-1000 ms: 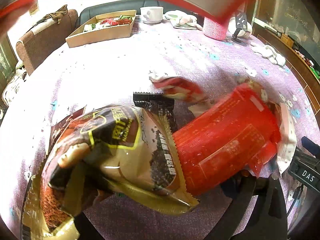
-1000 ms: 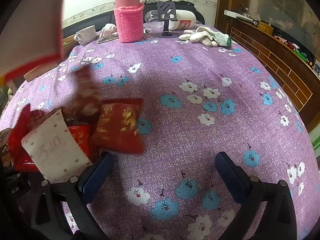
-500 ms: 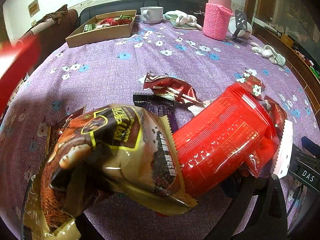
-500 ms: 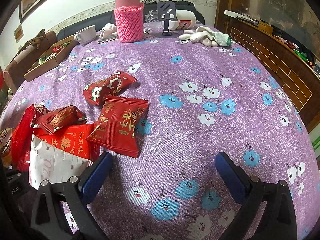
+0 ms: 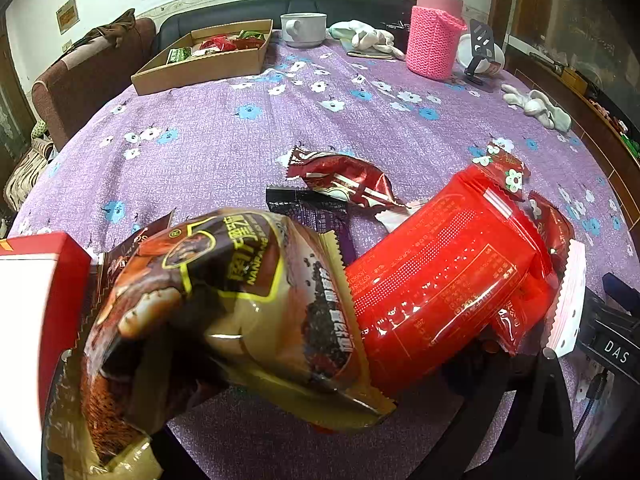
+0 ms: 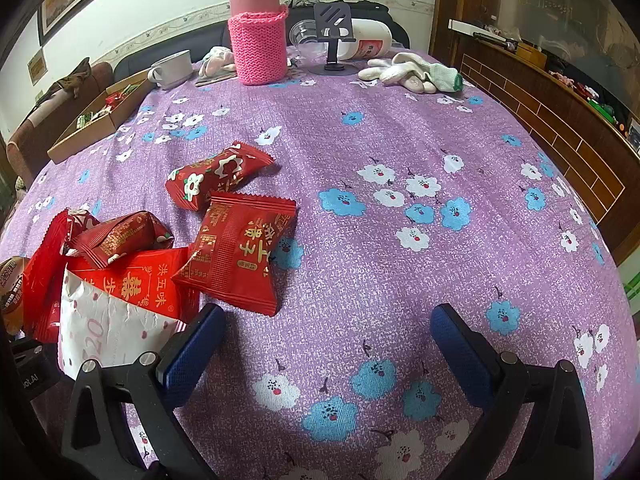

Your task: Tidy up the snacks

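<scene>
A heap of snack packets lies on the purple flowered tablecloth [image 6: 400, 128]. In the left wrist view a brown-and-gold packet [image 5: 224, 312] and a big red packet [image 5: 448, 288] rest over my left gripper [image 5: 344, 408]. They hide its fingertips, but the fingers stand wide apart. Behind them lie a dark red packet [image 5: 344, 178] and a black-purple one [image 5: 312, 212]. My right gripper [image 6: 324, 340] is open over bare cloth. A red packet [image 6: 236, 252], a flowered red packet [image 6: 216, 174] and a white dotted packet [image 6: 104, 332] lie by its left finger [image 6: 192, 348].
A red-and-white box [image 5: 36, 312] fills the left edge of the left wrist view. At the table's far side stand a cardboard tray [image 5: 208, 68] holding snacks, a white mug [image 5: 303, 29], a pink knitted flask [image 6: 258, 48], a phone stand [image 6: 332, 36] and white gloves [image 6: 408, 72].
The red-and-white box swung from overhead round to the left edge. Red packets that were blurred in motion a second ago now lie still on the cloth. Neither gripper has moved.
</scene>
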`<state>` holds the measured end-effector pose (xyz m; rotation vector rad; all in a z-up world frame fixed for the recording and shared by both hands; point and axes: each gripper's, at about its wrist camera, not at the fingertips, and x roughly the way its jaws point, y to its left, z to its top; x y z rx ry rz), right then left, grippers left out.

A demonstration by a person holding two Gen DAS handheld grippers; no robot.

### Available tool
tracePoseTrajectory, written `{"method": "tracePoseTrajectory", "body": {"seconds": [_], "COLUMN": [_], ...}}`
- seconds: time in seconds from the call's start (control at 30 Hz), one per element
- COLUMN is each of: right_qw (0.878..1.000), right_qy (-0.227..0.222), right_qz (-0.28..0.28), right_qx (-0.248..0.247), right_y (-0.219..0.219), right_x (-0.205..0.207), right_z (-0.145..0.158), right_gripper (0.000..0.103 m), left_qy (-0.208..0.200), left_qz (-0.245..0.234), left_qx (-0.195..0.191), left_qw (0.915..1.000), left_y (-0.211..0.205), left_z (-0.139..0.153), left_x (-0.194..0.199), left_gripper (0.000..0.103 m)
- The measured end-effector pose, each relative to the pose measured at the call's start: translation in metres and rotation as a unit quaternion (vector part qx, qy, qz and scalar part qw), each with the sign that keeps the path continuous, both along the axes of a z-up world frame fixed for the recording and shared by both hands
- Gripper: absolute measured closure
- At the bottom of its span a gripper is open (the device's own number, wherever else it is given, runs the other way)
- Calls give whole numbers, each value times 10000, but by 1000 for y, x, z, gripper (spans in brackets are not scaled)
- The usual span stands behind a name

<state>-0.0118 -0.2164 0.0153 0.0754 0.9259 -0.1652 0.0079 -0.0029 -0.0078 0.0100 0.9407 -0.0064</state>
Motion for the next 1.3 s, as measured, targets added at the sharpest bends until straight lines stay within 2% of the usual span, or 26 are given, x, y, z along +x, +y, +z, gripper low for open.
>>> {"method": "tracePoseTrajectory", "body": {"seconds": [0.83, 0.97, 1.13, 1.17, 1.23, 1.3], "right_qw": [10000, 10000, 9995, 9993, 9974, 9927], "right_qy": [1, 7, 235, 209, -3, -491], "right_qz": [0, -1, 186, 198, 295, 404], "right_qx": [2, 5, 90, 250, 657, 1025], "right_y": [0, 1, -1, -1, -2, 1], "right_x": [0, 2, 0, -4, -16, -35], "right_z": [0, 0, 1, 4, 12, 29], "right_gripper": [0, 0, 0, 0, 0, 0], "left_qy": [17, 135, -340, -450, -907, -1376], "left_qz": [4, -16, 58, 118, 264, 464], "left_qx": [5, 67, 335, 390, 536, 656], "left_qw": [10000, 9999, 9988, 9982, 9941, 9872], "left_y": [0, 7, 14, 18, 25, 33], "left_z": [0, 11, 48, 56, 77, 102], "left_x": [0, -6, -34, -37, -52, -72], "left_gripper": [0, 0, 0, 0, 0, 0]}}
